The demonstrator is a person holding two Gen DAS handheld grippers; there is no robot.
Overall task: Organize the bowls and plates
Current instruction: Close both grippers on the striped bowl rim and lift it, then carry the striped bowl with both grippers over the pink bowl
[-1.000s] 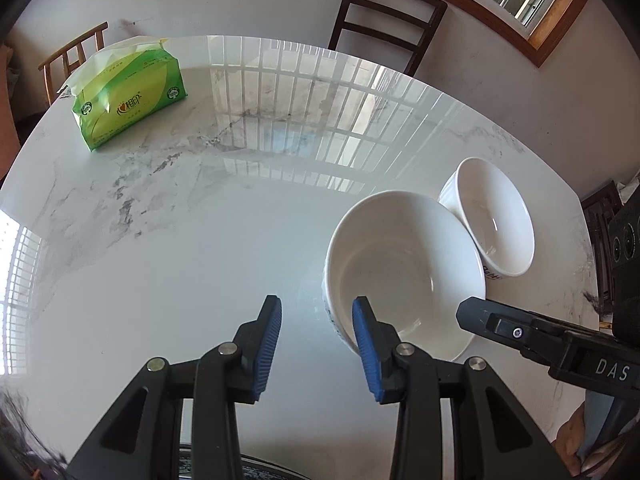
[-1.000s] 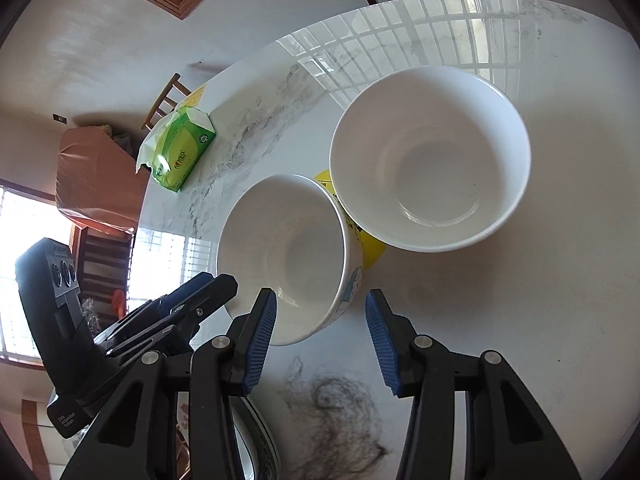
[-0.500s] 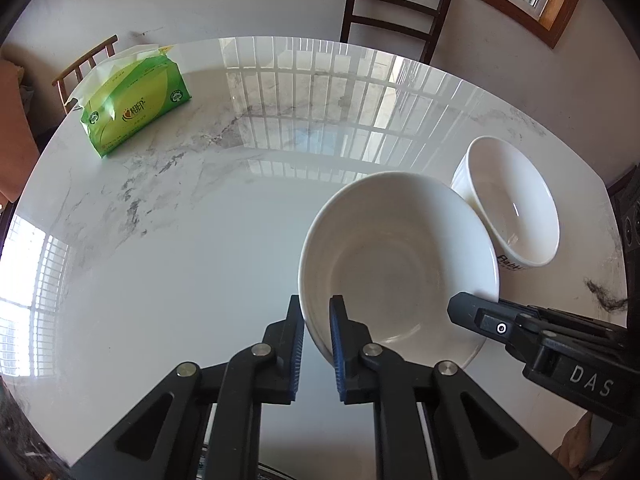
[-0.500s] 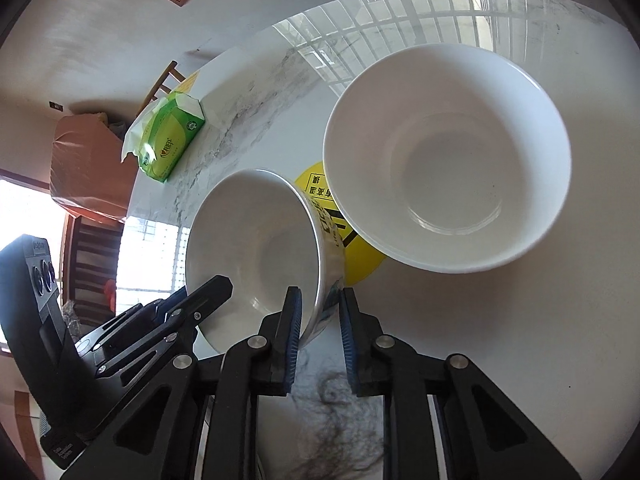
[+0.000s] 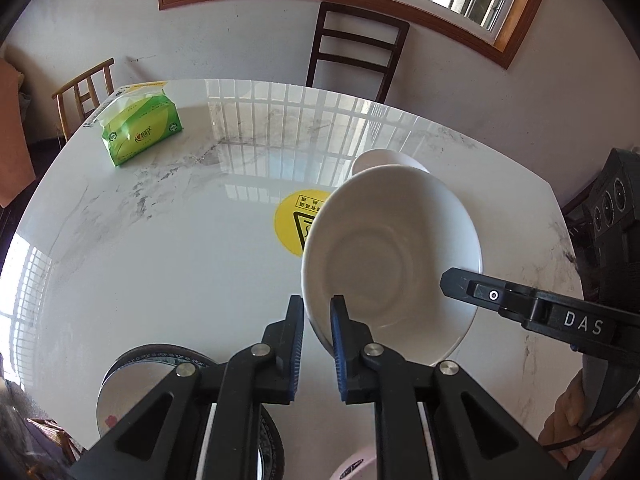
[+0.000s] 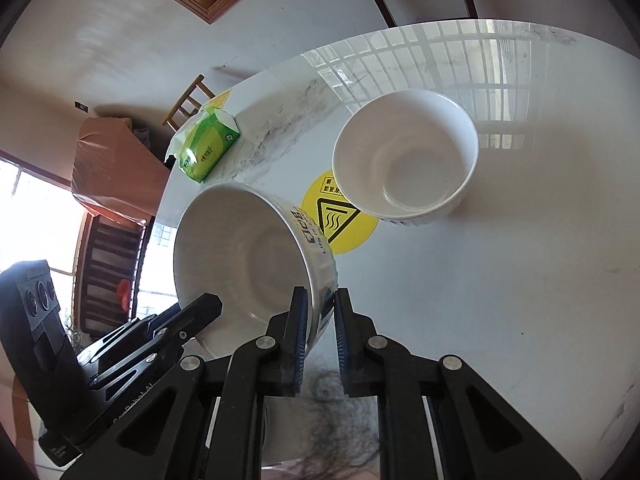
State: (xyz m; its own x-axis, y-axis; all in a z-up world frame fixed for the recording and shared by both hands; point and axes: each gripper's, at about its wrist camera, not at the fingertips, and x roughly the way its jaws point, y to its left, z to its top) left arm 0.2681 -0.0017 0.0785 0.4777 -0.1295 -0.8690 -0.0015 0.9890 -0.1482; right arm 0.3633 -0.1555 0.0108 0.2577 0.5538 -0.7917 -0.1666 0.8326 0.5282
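So both tongs just clamped down within the last second. A second ago they stood wide, and now they're pinched narrow on the same dish. The left gripper (image 5: 316, 320) has the near rim of the wide, glossy white ceramic bowl with printed lettering on its outside (image 5: 392, 248) squeezed between its blue pads. The right gripper (image 6: 322, 312) is clamped on the rim at the other side, with the wall of the bowl sandwiched between its jaws.

The bigger change is that the bowl was sitting flat on the white marble-look table (image 5: 160, 260) a moment ago. Now it's up in the air and tipped, lower centre-right in the left wrist view. Lifting it uncovered a round yellow warning sticker (image 5: 292, 220) that was mostly hidden underneath.

The second plain white ceramic bowl (image 6: 404, 156) hasn't budged. It sits on the table in the upper right of the right wrist view, overlapping the sticker's edge. The green tissue pack (image 5: 140, 132) is at the upper left, well out of the way. A round plate with a dark patterned rim (image 5: 132, 384) shows at the lower left.

My guess is that the pick-up is done and the carry is on. It'll probably get nested with the other bowl or stacked on that plate, but I can't tell which yet. A two-handed rim grip on a tilted, slick bowl looks a bit dicey to me.
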